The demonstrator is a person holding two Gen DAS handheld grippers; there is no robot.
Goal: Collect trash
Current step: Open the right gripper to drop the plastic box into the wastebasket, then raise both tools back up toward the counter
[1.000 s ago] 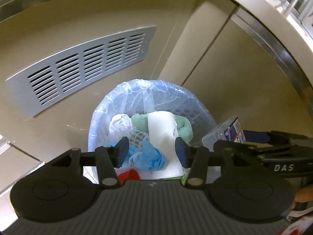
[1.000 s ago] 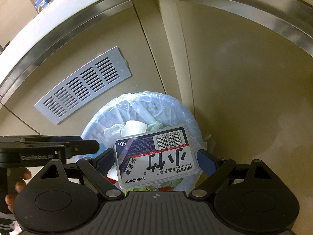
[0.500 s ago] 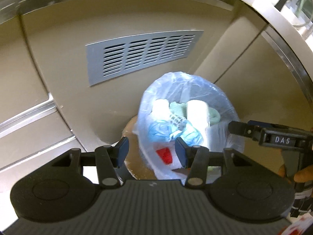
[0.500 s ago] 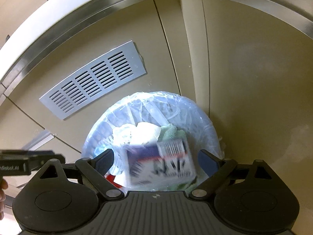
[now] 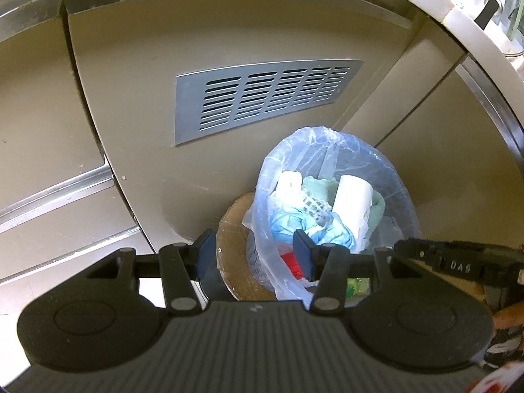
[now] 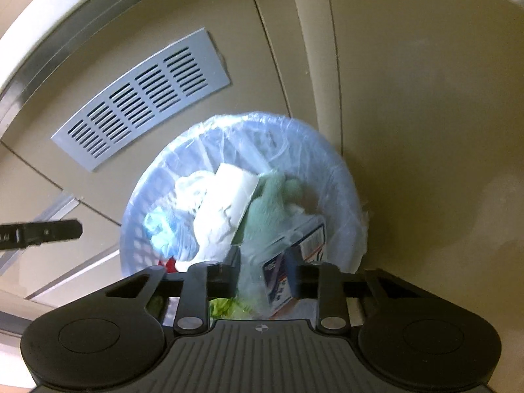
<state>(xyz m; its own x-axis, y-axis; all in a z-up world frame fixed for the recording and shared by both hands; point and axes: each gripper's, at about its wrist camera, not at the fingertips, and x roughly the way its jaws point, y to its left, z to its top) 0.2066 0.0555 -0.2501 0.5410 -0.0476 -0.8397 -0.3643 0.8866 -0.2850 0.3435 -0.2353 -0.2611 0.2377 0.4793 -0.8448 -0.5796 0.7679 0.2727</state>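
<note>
A blue basket bin (image 6: 344, 180) lined with a clear bag (image 5: 327, 137) stands on the floor against a beige cabinet. It holds a white paper roll (image 5: 352, 203), a green cloth (image 6: 271, 203), blue gloves (image 5: 288, 219) and a red scrap (image 5: 291, 260). A clear plastic floss-pick box (image 6: 311, 239) lies tilted inside at the bin's right side. Above it my right gripper (image 6: 263, 262) is closing its jaws, with nothing pressed between the pads. My left gripper (image 5: 253, 245) hangs left of the bin, half open and empty.
A grey vent grille (image 5: 262, 98) sits in the cabinet front behind the bin. A round cardboard piece (image 5: 232, 229) lies under the bin. A white counter edge (image 5: 475, 32) runs overhead at the upper right. A person's fingers (image 5: 506, 319) hold the right gripper.
The right gripper let go of the floss-pick box, which dropped into the bin, and its jaws narrowed. The left gripper moved left, away from over the bin.
</note>
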